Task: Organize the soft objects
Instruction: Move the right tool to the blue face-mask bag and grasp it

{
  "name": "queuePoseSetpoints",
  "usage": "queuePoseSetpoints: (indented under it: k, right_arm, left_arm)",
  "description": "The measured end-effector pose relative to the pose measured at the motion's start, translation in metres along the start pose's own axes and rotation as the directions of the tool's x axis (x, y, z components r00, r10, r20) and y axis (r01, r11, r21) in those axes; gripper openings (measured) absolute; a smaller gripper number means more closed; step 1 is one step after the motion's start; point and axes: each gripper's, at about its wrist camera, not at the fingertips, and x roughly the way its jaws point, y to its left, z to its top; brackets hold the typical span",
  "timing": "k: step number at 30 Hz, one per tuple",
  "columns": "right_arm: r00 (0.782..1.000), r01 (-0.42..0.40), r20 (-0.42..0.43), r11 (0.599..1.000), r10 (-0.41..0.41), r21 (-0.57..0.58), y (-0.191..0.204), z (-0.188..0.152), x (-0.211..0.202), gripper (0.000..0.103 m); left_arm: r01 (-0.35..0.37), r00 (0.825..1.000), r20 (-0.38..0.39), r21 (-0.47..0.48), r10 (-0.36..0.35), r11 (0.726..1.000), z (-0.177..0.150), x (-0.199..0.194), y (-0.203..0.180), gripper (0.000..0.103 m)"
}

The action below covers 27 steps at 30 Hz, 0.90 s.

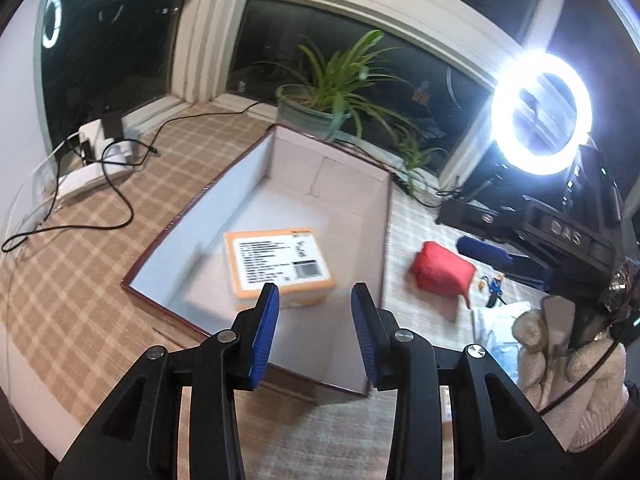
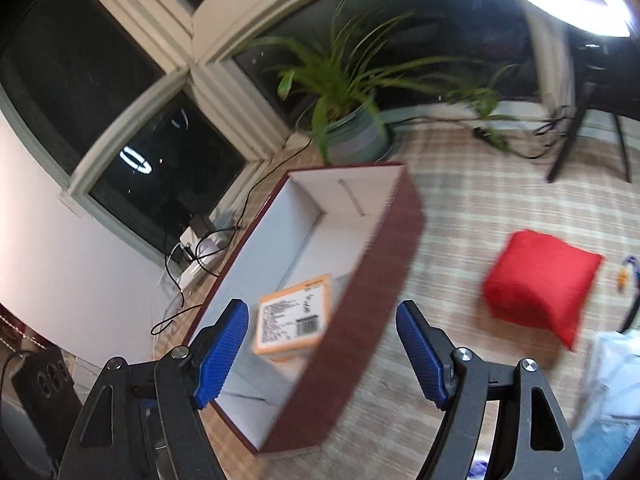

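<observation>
An orange soft packet (image 1: 278, 266) with a white printed label lies flat on the floor of an open box (image 1: 256, 168), maroon outside and white inside. My left gripper (image 1: 316, 296) hovers above the box's near end, open, with nothing between its blue pads. In the right wrist view the same packet (image 2: 296, 318) shows inside the box (image 2: 360, 280). My right gripper (image 2: 320, 312) stands open and empty over the box's right wall. A red cushion (image 2: 538, 282) rests on the checked mat right of the box; the left wrist view shows the cushion (image 1: 442, 272) too.
A potted plant (image 1: 320, 112) stands behind the box. A ring light (image 1: 540, 112) glares at the right. Cables and a power strip (image 1: 96, 156) lie at the left. A blue roll (image 1: 484, 252), a small toy (image 1: 494, 286), a plastic bag (image 2: 616, 372) and a gloved hand (image 1: 568, 364) are at the right.
</observation>
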Motion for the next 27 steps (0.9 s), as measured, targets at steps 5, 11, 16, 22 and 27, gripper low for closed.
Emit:
queuePoseSetpoints:
  k: [5,11,16,22,27]
  right_arm:
    - [0.998,0.006,0.065,0.999,-0.008,0.035,-0.036,-0.021,-0.053,0.081]
    - [0.993,0.059,0.092,0.992,-0.069,0.109,-0.090,-0.041,-0.107,0.089]
    - [0.989,0.100,0.091,0.977,-0.119,0.190,-0.134,-0.055,-0.145,0.089]
    - [0.983,0.156,0.056,0.958,-0.174,0.238,-0.173,-0.085,-0.174,0.089]
    - [0.988,0.132,0.033,0.941,-0.150,0.312,-0.203,-0.112,-0.183,0.089]
  left_arm:
    - [0.037,0.999,0.007,0.010,-0.037,0.999,-0.005,-0.006,-0.018,0.047]
    - [0.095,0.996,-0.003,0.045,-0.095,0.995,-0.013,-0.006,-0.048,0.059]
    - [0.141,0.989,-0.053,0.064,-0.137,0.988,-0.030,0.005,-0.079,0.059]
    - [0.193,0.977,-0.112,0.099,-0.181,0.976,-0.049,0.018,-0.115,0.059]
    - [0.260,0.954,-0.189,0.147,-0.231,0.954,-0.069,0.032,-0.148,0.059]
